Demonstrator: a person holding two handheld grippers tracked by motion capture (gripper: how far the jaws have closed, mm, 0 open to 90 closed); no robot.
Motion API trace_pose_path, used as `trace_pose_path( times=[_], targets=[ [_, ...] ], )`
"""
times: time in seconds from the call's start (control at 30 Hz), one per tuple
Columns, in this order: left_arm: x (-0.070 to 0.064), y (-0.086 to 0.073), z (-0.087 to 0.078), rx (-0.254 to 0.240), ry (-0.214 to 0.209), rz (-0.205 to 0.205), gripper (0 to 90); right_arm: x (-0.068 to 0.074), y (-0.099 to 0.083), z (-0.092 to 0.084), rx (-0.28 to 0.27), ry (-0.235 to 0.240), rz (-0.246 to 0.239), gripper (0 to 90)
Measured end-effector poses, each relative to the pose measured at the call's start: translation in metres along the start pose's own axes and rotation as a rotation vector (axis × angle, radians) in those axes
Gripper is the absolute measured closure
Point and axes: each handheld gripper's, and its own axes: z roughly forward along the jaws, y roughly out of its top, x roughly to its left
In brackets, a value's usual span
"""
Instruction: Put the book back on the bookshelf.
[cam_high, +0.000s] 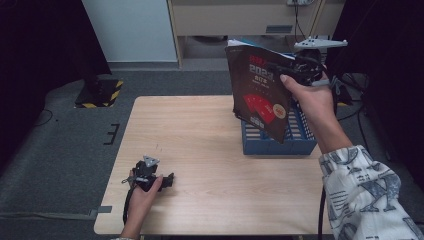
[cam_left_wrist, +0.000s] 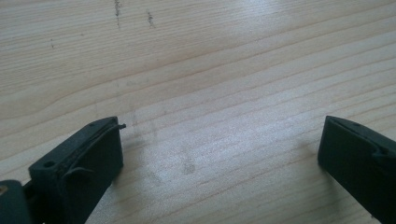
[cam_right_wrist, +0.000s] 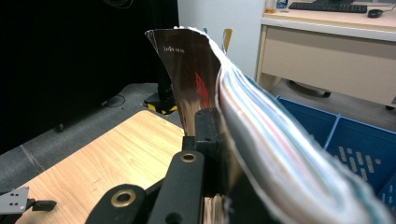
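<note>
While the left gripper rests low, these lines run from left to right across the high view:

Left gripper (cam_high: 169, 180): lies on the tabletop (cam_high: 200, 145) near its front left corner, under the person's left hand (cam_high: 142, 192).
Left fingers (cam_left_wrist: 88, 158): spread wide, nothing between them, bare wood grain below in the left gripper view.
Tabletop: pale wood, with a few faint dark marks.
Book (cam_high: 257, 90): dark cover with a red fan shape and pale lettering, lifted off the tabletop, tilted, hanging above the left part of the blue crate (cam_high: 300, 137).
Blue crate: slotted walls, stands at the right edge of the tabletop.
Right gripper (cam_high: 292, 67): raised above the crate in the person's right hand (cam_high: 310, 95), patterned sleeve (cam_high: 365, 195) below.
Right fingers (cam_right_wrist: 205, 130): clamped on the book near its edge; pages bow away to the right in the right gripper view.
</note>
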Motion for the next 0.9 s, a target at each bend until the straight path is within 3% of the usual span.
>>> trace_pose_path(
  times=[0.9],
  targets=[
    [0.0,0.0,0.0,-0.003,0.0,0.004,0.0,-0.029,-0.009,-0.024,-0.006,-0.066,0.027,87.0]
  ],
)
